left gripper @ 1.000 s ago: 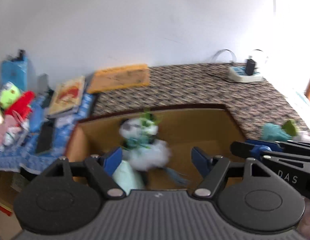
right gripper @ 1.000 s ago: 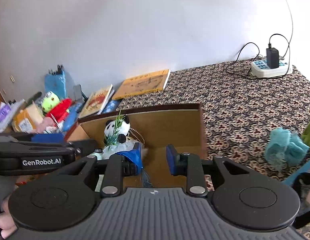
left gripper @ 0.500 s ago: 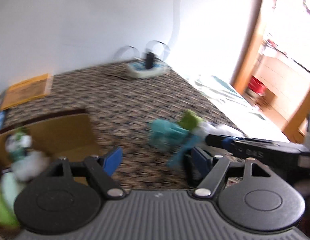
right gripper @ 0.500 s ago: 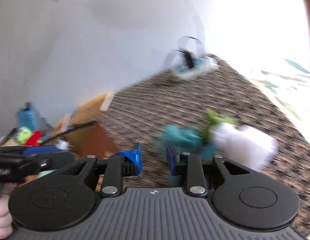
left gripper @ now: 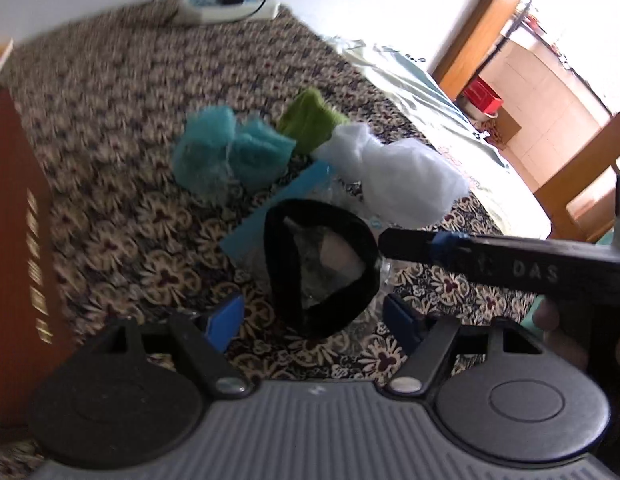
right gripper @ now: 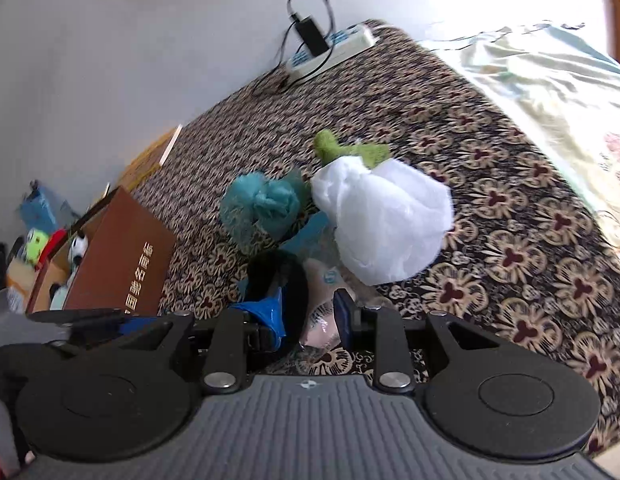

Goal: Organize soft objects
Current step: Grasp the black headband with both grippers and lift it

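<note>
Although several soft things lie bunched on the patterned carpet (right gripper: 510,208), the black band (left gripper: 322,268) is the one that matters now, a dark fabric loop resting on a clear plastic packet (right gripper: 322,308). Taking the band as landmark: the teal puff (left gripper: 230,152), the green piece (left gripper: 310,120) and the white bundle (left gripper: 398,176) all sit just beyond it, and the brown box (right gripper: 122,260) stands off to its left. The left gripper (left gripper: 314,320) hangs right over the band's near edge, jaws spread wide and empty. The right gripper (right gripper: 308,316) reaches in from the band's right, jaws apart too, one finger seemingly inside the loop, nothing clamped. The loop's longer axis runs roughly away from the left gripper, so both seem equally near; I judge the right one better set to pinch the rim.
</note>
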A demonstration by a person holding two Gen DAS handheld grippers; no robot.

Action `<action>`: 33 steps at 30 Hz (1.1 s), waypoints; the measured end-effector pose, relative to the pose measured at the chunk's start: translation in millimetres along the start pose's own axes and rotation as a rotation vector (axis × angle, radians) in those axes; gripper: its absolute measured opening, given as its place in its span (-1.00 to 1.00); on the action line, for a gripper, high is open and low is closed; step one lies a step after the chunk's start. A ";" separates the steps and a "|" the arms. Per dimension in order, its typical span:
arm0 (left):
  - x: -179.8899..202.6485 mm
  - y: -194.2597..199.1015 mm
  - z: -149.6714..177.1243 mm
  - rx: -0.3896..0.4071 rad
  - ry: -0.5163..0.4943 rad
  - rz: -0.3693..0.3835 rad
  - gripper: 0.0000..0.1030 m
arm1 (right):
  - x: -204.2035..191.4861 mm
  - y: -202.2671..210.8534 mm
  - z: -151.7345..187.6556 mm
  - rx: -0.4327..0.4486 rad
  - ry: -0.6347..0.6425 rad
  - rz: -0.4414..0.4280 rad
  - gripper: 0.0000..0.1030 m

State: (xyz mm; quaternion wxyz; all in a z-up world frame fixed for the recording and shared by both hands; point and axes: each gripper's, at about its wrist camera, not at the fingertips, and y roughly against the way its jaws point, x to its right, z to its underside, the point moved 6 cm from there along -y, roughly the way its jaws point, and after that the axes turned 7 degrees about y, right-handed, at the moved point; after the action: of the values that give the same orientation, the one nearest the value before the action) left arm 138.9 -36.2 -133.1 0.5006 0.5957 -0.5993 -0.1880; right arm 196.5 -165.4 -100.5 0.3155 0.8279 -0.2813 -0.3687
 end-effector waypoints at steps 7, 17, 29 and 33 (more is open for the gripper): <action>-3.7 -22.4 -0.1 -0.039 0.080 0.026 0.23 | -0.9 -15.9 -1.6 -0.037 0.079 -0.029 -0.81; -4.4 -24.9 -2.9 -0.011 0.036 -0.028 -0.58 | -5.1 -15.6 -2.5 -0.005 0.177 0.002 -1.00; 15.4 29.5 -2.3 0.104 -0.078 0.036 -0.76 | -31.8 -3.3 1.2 0.006 0.191 -0.082 -1.00; 14.6 57.6 -3.3 0.160 -0.096 0.041 -0.77 | -45.0 5.0 -3.5 0.043 0.184 -0.123 -1.00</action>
State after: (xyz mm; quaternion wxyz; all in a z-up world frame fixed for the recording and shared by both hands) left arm 114.4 -35.5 -78.9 0.4258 0.6119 -0.6477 -0.1577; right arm 172.5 -136.1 -75.5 0.2993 0.8804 -0.2077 -0.3036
